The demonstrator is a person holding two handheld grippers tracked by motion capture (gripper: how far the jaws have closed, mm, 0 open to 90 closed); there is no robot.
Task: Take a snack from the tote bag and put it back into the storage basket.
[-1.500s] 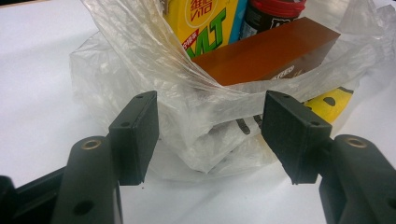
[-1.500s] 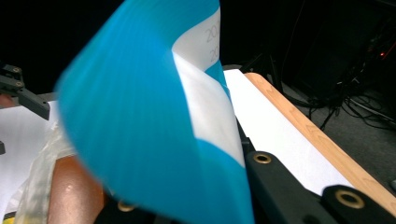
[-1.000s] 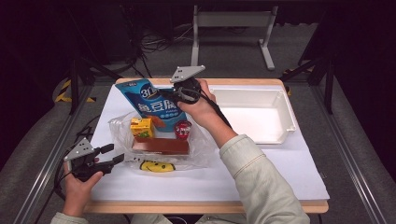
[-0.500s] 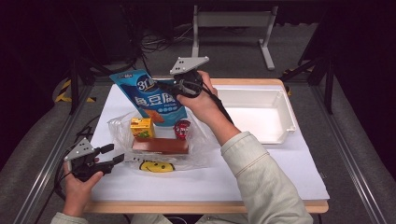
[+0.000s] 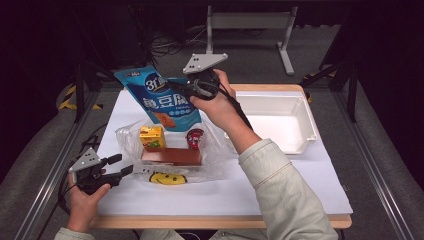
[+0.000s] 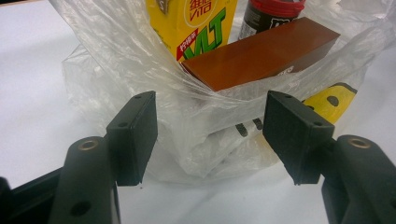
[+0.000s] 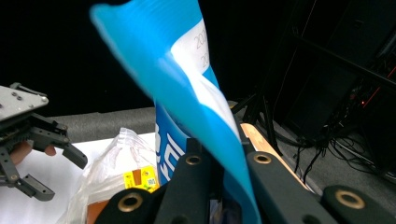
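A blue snack pouch [image 5: 162, 100] [image 7: 187, 84] hangs tilted in the air above the table, and my right gripper [image 5: 182, 92] [image 7: 219, 172] is shut on its right edge. Below it lies a clear plastic bag [image 5: 220, 160] [image 6: 93, 70] that holds a yellow juice carton [image 5: 151, 136] [image 6: 196, 23], a brown box [image 5: 171, 155] [image 6: 261, 51] and a red-lidded jar [image 5: 194, 138] [image 6: 268, 14]. My left gripper [image 5: 120, 165] [image 6: 210, 135] rests open at the bag's near left edge, with crumpled plastic between its jaws but not pinched.
A white tray [image 5: 307, 117] stands at the right on the white table [image 5: 280, 190]. The bag carries a yellow smiley print [image 5: 167, 178] at its near side. Dark stands and cables lie beyond the far edge.
My right gripper has lifted the blue pouch higher, away from the bag. The left gripper has stayed where it was.
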